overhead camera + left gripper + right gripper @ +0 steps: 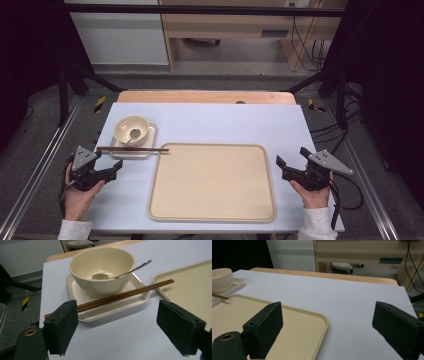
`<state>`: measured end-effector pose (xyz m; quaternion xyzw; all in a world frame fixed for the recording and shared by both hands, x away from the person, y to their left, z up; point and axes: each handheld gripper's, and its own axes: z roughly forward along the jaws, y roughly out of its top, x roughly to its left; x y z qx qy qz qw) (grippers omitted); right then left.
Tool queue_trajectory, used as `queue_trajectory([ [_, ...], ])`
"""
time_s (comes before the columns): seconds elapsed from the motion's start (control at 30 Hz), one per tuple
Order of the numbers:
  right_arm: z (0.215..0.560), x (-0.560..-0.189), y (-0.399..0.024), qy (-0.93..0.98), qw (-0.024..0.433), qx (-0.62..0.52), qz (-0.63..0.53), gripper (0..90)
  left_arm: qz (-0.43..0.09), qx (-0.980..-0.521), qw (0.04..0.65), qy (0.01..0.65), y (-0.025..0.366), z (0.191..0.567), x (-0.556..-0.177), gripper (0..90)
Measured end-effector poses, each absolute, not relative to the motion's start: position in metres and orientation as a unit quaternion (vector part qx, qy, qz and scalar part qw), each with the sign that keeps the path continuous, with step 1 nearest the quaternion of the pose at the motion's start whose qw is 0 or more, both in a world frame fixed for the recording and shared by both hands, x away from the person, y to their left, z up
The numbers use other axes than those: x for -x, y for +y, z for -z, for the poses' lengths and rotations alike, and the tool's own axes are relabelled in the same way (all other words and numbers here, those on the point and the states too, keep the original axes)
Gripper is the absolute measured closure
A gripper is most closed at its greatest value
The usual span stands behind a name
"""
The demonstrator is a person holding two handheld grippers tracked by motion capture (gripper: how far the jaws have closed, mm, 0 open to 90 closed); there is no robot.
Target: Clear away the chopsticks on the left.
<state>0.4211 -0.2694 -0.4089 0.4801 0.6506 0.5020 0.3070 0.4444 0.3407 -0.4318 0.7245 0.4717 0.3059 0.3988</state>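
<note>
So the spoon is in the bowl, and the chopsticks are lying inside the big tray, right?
Not quite. The spoon is in the bowl, but the chopsticks lie across the small white plate under it, their tips just reaching the big tray's edge, as the left gripper view shows.

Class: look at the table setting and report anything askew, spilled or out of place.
The chopsticks lie across the small plate's rim, their tips overhanging the large tray. A spoon leans in the bowl. Nothing spilled or damaged.
</note>
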Motion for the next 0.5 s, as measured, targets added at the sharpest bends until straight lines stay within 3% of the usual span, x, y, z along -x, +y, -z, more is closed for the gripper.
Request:
queue_trajectory([
  [0.5, 0.411, -0.424, -0.267, 0.657, 0.305, -0.479, -0.496, 10.7, -0.299, -0.745, 0.369, 0.469, 0.344, 0.439, -0.477, 27.2],
])
